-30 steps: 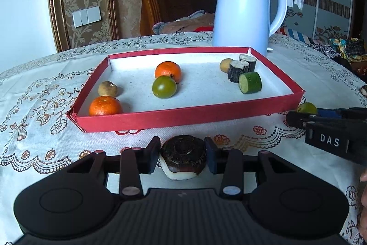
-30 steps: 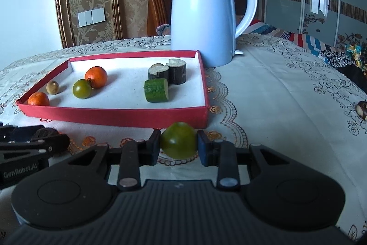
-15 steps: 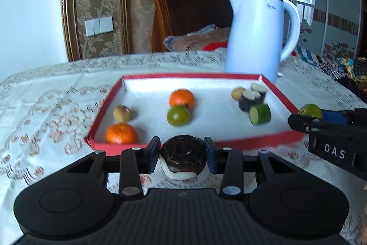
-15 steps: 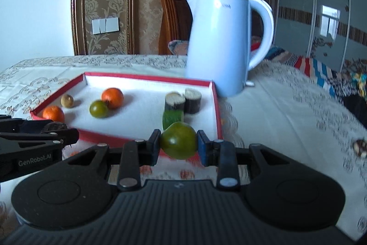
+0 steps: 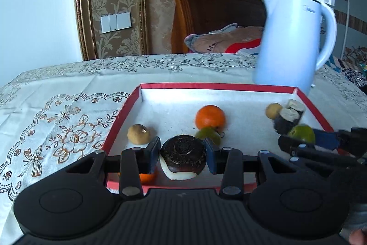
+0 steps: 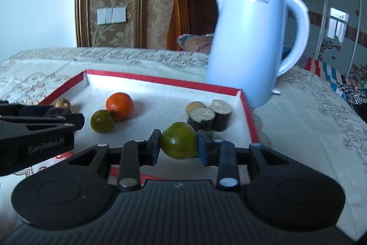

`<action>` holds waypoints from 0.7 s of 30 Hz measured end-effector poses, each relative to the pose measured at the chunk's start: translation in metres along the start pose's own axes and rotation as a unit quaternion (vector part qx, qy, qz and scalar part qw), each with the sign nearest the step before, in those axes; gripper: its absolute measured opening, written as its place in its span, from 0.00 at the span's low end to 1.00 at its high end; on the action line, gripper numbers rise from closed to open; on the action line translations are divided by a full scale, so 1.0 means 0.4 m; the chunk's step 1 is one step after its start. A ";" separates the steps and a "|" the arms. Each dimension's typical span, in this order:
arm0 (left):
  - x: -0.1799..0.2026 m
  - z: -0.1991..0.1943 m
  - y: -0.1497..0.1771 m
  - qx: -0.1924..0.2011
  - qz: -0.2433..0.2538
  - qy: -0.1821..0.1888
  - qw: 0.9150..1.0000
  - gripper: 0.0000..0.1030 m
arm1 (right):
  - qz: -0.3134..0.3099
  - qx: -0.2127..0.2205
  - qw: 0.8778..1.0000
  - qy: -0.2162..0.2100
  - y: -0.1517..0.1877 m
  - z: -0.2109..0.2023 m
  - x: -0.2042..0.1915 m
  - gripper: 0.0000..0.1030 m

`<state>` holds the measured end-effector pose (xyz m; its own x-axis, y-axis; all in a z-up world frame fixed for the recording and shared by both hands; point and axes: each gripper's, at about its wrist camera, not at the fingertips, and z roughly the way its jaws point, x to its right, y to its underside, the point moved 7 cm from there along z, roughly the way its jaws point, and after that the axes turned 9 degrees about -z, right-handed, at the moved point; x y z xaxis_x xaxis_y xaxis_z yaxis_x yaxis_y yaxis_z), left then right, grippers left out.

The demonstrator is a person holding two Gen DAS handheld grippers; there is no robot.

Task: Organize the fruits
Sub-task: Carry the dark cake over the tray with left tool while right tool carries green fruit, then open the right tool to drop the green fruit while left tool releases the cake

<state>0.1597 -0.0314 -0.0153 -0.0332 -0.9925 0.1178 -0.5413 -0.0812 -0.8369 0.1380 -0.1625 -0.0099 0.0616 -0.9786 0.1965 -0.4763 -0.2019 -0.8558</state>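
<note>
tongs (image 6: 179,147) pinch smooth round green fruit (image 6: 178,143)

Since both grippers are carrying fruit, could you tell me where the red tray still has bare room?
The red tray is bare along its back wall, and between the orange and the dark log pieces. Its right end is crowded by those pieces; its left front holds the brown fruit.

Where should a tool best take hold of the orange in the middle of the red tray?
Probably grip the orange across its widest part, coming from above. It is round, so its sides give the best hold. A green fruit touches its front left, so set the fingers clear of that contact.
</note>
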 end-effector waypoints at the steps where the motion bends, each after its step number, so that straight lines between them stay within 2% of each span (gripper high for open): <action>1: -0.004 0.008 -0.002 -0.002 -0.002 0.000 1.000 0.39 | 0.000 -0.003 1.000 -0.002 -0.001 0.012 -0.005 0.30; 7: -0.027 0.064 -0.001 -0.027 -0.022 -0.008 0.999 0.39 | -0.021 0.003 1.000 0.003 -0.013 0.050 -0.033 0.30; 11: -0.019 0.071 -0.003 -0.016 -0.008 -0.022 1.000 0.39 | -0.029 0.006 1.000 0.001 -0.024 0.066 -0.049 0.30; 21: -0.034 0.107 -0.011 -0.025 -0.023 -0.033 0.999 0.39 | -0.030 0.001 1.000 -0.010 -0.029 0.096 -0.071 0.30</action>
<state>0.1986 -0.0213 -0.0362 0.0470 -0.9917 0.1196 -0.5826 -0.1245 -0.8032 0.1753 -0.1338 -0.0239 0.1069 -0.9654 0.2379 -0.4694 -0.2599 -0.8439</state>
